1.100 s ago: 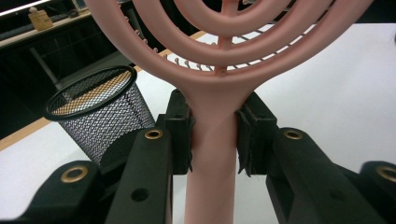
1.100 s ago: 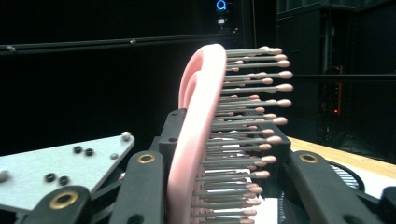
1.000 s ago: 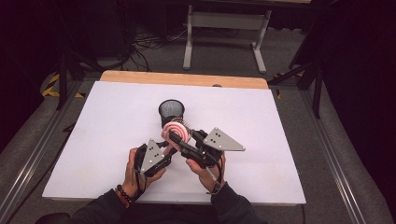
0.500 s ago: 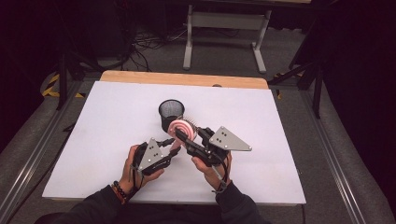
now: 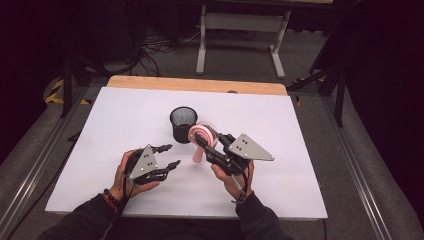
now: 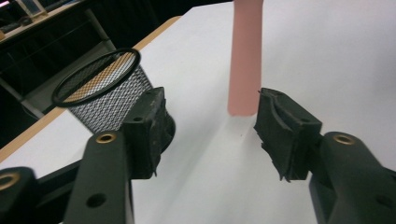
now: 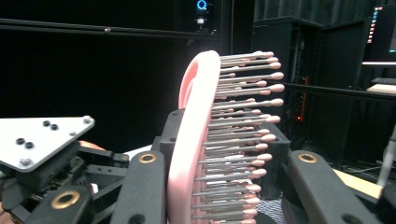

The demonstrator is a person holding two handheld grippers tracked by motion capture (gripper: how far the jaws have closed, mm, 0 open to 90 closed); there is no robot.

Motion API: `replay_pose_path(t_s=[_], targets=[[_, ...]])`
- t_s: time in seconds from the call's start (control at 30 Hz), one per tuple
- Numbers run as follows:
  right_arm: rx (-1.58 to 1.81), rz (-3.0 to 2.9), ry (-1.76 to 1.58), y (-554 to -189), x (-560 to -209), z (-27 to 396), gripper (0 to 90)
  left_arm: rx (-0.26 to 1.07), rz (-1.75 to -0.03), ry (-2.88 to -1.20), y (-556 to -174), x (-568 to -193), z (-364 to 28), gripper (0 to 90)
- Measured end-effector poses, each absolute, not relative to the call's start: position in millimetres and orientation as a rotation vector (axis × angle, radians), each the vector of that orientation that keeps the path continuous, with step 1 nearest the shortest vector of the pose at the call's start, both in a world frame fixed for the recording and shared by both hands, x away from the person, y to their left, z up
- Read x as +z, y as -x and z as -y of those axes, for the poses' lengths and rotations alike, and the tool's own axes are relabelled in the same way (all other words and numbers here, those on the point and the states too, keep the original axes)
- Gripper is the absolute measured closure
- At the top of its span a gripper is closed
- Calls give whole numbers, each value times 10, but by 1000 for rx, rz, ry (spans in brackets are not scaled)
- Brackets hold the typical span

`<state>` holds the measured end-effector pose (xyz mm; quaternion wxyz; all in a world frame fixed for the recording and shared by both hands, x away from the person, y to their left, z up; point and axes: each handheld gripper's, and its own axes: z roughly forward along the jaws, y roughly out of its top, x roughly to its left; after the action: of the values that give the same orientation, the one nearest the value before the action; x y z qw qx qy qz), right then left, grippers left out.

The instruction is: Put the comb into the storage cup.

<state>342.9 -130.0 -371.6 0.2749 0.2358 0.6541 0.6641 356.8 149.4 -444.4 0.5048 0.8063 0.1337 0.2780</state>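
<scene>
Now the right tool (image 5: 207, 145) pinches a pink hairbrush (image 5: 201, 136) by its head beside the black mesh cup (image 5: 183, 124); the left tool (image 5: 169, 156), jaws just opening and empty, has let go of the handle. Best steady the handle over the cup's mouth before lowering. White desk (image 5: 300, 150), dark lab.

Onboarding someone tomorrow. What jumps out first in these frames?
The pink hairbrush clamped in the right gripper at mid-table, handle hanging down and bristles facing away from the person. Just behind it stands a black mesh cup. The left gripper, its jaws just opened and empty, sits beside the handle.
</scene>
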Motion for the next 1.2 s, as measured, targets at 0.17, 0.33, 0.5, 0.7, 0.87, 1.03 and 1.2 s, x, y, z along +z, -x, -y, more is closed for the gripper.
replay_pose_path(t_s=[0.17,0.33,0.5,0.7,0.87,1.03,1.2], targets=[[1771,-1754,-637,-3452,-3711,1357,630,697,-328,-1961,-3563,-4504,-1673,368],[1757,-1757,-630,-3458,-3712,1371,630,683,-355,-1967,-3528,-4563,-1796,284],[1744,-1757,-633,-3469,-3708,1381,630,676,-392,-1963,-3487,-4602,-1898,188],[1720,-1760,-613,-3490,-3699,1378,630,643,-432,-1932,-3481,-4599,-2044,90],[1713,-1751,-630,-3548,-3685,1412,630,645,-441,-1914,-3458,-4592,-2160,57],[1735,-1719,-651,-3611,-3623,1456,630,649,-470,-1876,-3433,-4595,-2296,72],[1747,-1710,-675,-3707,-3573,1487,630,634,-518,-1838,-3457,-4619,-2476,70]])
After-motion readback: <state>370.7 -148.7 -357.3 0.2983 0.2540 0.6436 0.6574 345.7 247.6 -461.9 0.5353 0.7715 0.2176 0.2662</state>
